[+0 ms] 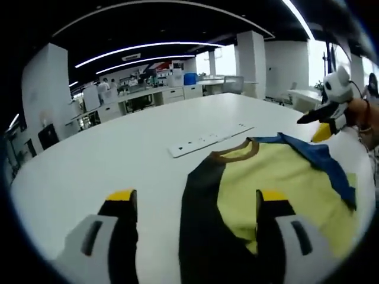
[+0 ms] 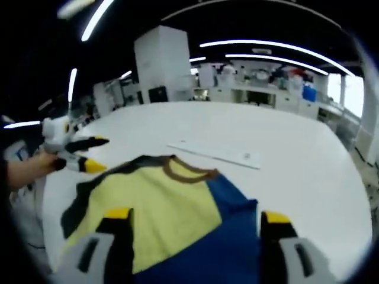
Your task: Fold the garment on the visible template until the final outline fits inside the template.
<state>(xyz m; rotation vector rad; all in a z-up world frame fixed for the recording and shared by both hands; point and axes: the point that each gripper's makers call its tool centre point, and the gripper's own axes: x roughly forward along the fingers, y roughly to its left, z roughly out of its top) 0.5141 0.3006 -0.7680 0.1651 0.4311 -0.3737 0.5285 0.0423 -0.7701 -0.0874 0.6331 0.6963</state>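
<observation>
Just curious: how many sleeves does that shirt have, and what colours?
2: a dark sleeve beside the left gripper, and a blue sleeve by the right gripper.

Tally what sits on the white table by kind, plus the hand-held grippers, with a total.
Garment: 1
White strip: 1
Left hand-held gripper: 1
Right hand-held gripper: 1
Total: 4

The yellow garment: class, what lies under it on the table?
The yellow garment lies on the white table. A white strip lies beyond its collar. Anything beneath the garment is covered.
</observation>
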